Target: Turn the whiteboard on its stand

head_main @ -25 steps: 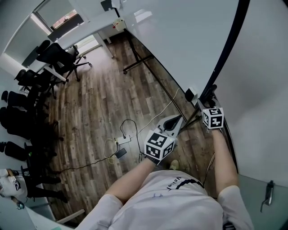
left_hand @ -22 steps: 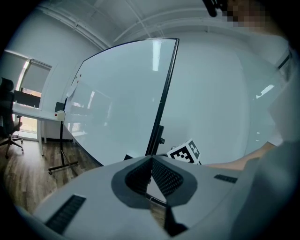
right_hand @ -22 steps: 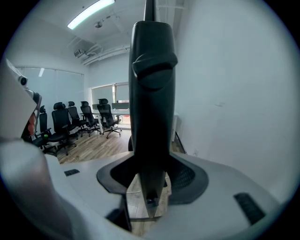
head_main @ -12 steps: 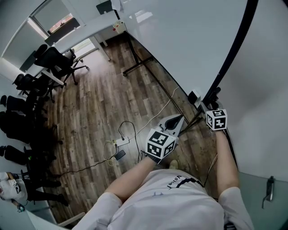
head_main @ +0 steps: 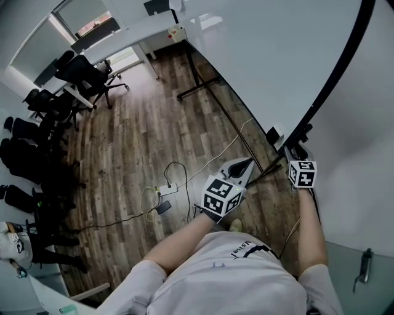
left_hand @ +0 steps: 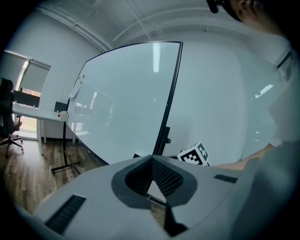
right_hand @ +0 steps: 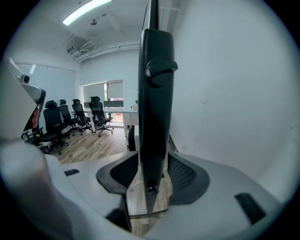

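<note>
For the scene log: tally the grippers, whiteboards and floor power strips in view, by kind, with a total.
Grippers: 2, left gripper and right gripper
Whiteboard: 1
Power strip: 1
Total: 4

No legible text shows anywhere in the room. Small print on the shirt point(head_main: 244, 248) is too blurred to read.

Pretty standard office: the floor point(head_main: 135, 135) is laid in dark wood-look planks, and plain white walls point(head_main: 363, 154) are seen on the right. Black office chairs point(head_main: 77, 71) are clustered beside a long white desk point(head_main: 132, 34) near a window point(head_main: 92, 15). A power strip point(head_main: 167, 190) and loose cables point(head_main: 146, 206) are left on the floor. Everything's lit by a ceiling strip light point(right_hand: 87, 11).
</note>
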The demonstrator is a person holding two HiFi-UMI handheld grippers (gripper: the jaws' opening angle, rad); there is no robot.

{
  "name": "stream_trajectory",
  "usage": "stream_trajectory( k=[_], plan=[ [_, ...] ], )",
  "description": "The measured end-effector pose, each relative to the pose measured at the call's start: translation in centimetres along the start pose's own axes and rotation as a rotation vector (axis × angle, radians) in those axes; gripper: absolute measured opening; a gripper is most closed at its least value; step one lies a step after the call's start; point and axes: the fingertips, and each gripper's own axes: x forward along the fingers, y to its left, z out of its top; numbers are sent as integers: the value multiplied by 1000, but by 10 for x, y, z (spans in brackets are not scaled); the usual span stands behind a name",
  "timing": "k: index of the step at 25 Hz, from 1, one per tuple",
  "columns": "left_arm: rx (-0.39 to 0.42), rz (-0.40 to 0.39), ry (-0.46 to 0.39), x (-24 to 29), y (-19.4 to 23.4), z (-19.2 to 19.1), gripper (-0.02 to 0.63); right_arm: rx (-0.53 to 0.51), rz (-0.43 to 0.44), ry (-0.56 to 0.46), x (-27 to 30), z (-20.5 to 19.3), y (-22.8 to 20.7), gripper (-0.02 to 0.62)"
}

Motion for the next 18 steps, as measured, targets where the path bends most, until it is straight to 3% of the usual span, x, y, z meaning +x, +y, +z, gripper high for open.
stream_trajectory(
  k=[3, 6, 11, 18],
  plan=[
    [-6, 1, 4, -4, -5, -4, 11, 34, -32, 41, -20, -19, 7, 199],
    [-14, 8, 13, -7, -9, -12, 11, 60, 0, 52, -36, -31, 31, 177],
    [-37, 55, 24, -25, -4, -20, 11, 76, 201, -27, -54, -1, 113, 77],
    [-55, 204, 8, -83, 24, -25, 11, 55, 465, -180, -76, 62, 226, 29]
  ],
)
